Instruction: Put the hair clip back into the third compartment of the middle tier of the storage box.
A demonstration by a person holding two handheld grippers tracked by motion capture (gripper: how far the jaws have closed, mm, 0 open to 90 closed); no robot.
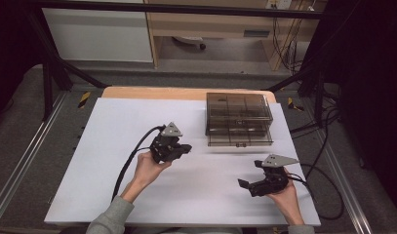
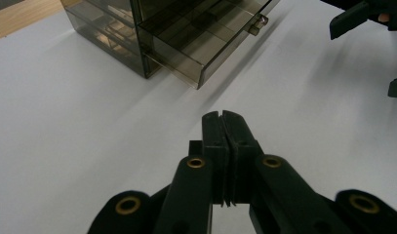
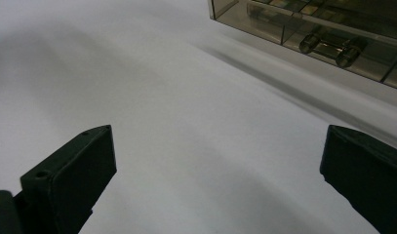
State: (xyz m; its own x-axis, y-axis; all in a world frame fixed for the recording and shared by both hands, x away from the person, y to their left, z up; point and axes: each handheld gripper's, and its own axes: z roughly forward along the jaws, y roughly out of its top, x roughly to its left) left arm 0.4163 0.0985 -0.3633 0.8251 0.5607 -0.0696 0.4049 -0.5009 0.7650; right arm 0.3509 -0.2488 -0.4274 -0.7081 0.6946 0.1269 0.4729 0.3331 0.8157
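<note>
Nearest me, my right gripper (image 1: pixel 254 174) waits with jaws spread wide and empty, my left gripper (image 1: pixel 185 148) clenched on nothing and aimed, I judge, at the smoky drawer box (image 1: pixel 239 118) beyond, whose bottom drawer (image 2: pixel 206 46) stands pulled out.

Drawer box (image 1: pixel 239 114) at table (image 1: pixel 137 117) far right; left gripper (image 1: pixel 187 147) near-left of it, right gripper (image 1: pixel 249 174) nearer.
</note>
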